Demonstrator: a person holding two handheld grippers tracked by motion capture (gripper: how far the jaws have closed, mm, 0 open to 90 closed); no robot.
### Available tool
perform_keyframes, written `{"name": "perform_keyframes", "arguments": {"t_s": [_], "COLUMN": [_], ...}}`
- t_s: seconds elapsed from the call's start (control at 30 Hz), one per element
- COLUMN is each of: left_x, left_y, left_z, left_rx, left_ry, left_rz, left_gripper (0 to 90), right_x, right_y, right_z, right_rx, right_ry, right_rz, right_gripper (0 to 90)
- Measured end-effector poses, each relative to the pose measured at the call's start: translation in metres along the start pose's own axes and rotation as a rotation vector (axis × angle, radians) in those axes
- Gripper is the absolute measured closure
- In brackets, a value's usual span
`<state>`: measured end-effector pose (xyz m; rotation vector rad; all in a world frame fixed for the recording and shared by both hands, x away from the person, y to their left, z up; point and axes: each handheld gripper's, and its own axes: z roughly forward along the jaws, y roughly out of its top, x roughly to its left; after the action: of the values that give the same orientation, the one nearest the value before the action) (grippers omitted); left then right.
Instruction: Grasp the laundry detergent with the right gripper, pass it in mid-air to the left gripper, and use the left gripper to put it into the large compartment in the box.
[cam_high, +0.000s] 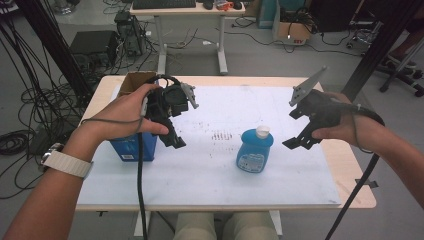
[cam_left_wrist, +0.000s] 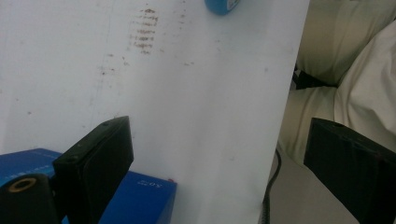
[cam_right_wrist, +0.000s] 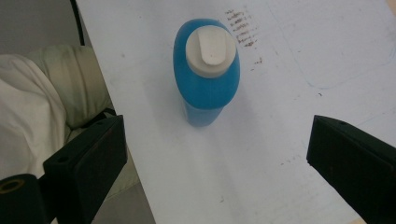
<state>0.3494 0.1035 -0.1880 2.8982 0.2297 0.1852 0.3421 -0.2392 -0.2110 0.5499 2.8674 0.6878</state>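
My table (cam_high: 210, 175) carries a blue box (cam_high: 131, 148) at its left, under my left gripper (cam_high: 175, 137), and a blue bottle (cam_high: 254, 150) standing upright near the middle, white cap (cam_high: 263, 132) on. Both grippers hang above the table, jaws spread wide, holding nothing. My right gripper (cam_high: 300, 140) is just beside the bottle. My worry: the bottle looks tall and narrow, so a sideways nudge from one jaw could topple it, or a high pinch near the cap could let it slip.
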Motion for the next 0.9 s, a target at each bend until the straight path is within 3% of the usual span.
{"name": "perform_keyframes", "arguments": {"t_s": [0.1, 0.17, 0.2, 0.27, 0.3, 0.4, 0.43, 0.9], "left_x": [0.0, 0.001, 0.001, 0.001, 0.001, 0.001, 0.001, 0.003], "left_y": [0.0, -0.001, -0.001, -0.002, -0.002, -0.003, -0.004, -0.005], "left_z": [0.001, 0.001, 0.002, 0.001, 0.002, 0.002, 0.003, 0.005], "left_rx": [0.0, 0.0, -0.002, 0.0, -0.003, -0.002, -0.002, -0.01], "left_ry": [-0.001, -0.002, -0.002, -0.002, -0.001, 0.001, 0.0, 0.001], "left_rz": [0.002, 0.001, -0.001, -0.002, 0.0, -0.002, -0.002, -0.008], "left_gripper": [8.5, 8.5, 8.5, 8.5, 8.5, 8.5, 8.5, 8.6], "right_x": [-0.001, 0.001, -0.002, -0.002, -0.004, -0.003, -0.005, -0.008], "right_y": [-0.004, -0.005, -0.008, -0.009, -0.012, -0.014, -0.016, -0.03], "right_z": [0.005, 0.008, 0.009, 0.01, 0.013, 0.017, 0.019, 0.037], "right_rx": [-0.012, -0.033, -0.033, -0.047, -0.064, -0.086, -0.086, -0.16], "right_ry": [0.004, 0.011, 0.005, 0.009, 0.003, 0.004, 0.0, 0.01], "right_rz": [-0.005, 0.039, 0.011, 0.02, -0.001, 0.024, 0.005, 0.01], "right_gripper": [5.0, 5.0, 5.0, 5.0, 5.0, 5.1, 5.1, 5.4]}}
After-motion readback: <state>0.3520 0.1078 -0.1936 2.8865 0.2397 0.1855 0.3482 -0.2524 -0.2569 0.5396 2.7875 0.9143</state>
